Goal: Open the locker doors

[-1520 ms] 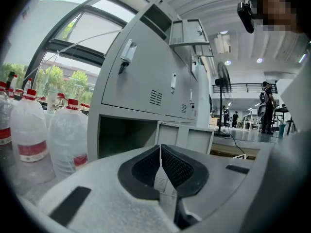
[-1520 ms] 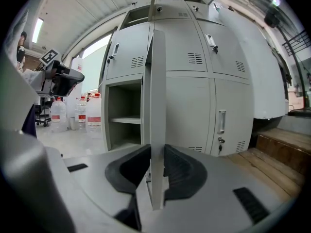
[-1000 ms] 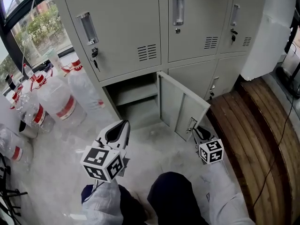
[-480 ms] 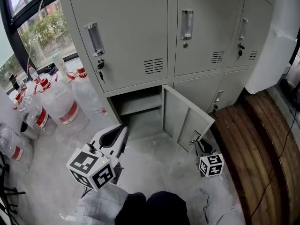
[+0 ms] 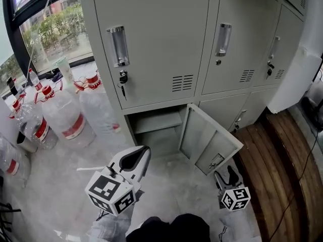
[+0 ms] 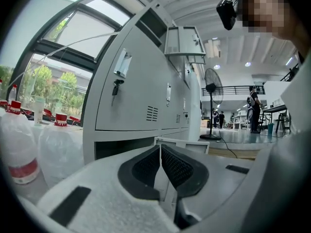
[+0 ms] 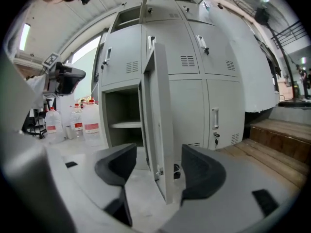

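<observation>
My left gripper (image 6: 160, 154) has its fingers closed, empty. My right gripper (image 7: 155, 165) has just spread its fingers, with the edge of the open lower locker door (image 7: 158, 120) between them, apparently untouched. Beyond, the upper doors (image 5: 151, 39) stand shut. I'd back out straight, clear of that edge.

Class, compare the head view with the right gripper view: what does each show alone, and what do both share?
Head view only: the person's dark trouser legs and the right-hand marker cube. Right gripper view only: the fan up high, and the right claw, jaws just opened, with the open lower locker door between its pads, untouched. Both: that door, the shelf behind it and the water bottles.
</observation>
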The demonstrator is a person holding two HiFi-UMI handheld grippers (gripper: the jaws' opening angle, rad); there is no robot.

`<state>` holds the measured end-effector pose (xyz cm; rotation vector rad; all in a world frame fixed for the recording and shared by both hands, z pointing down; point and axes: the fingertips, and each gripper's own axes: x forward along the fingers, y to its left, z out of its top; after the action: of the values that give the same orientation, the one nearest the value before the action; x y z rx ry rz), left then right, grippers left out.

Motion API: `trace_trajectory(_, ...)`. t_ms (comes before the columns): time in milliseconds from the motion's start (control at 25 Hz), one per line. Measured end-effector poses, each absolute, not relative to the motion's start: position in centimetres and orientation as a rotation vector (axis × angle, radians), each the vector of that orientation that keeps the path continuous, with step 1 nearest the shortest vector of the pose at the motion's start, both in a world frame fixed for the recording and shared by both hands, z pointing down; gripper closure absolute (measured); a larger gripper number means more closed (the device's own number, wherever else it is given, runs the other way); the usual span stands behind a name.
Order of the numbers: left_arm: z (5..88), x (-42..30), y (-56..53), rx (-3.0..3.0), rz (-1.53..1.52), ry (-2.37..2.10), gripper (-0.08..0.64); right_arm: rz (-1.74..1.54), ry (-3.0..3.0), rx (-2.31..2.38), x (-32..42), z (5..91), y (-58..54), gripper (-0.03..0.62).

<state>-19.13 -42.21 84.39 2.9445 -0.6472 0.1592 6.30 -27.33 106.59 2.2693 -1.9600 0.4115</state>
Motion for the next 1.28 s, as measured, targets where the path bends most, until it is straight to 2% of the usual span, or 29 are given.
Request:
trace_trajectory(200,83.8,-19.8,-43.1,2.934,0.127,-0.631,0.545,0.375,-2.012,2.379,4.3,101.4,-25.0,0.32)
trace_trajectory(480,78.4,-19.2,-44.4,2.864,0.15,-0.578,0.545,0.402,-1.912,2.477,2.7,90.8,-25.2,0.321)
trace_trajectory(840,64.7,-21.2,-45.4,2.805,0.081,-0.606,0.545,0.365,-1.88,2.557,1.9,73.1,-27.6,0.321)
trace_trajectory(1280,50.3,-24.0,-41.5,2.741,0.157,-0.643,0.545,0.389,-1.946,2.567,-0.9,55.5,-26.9,0.321)
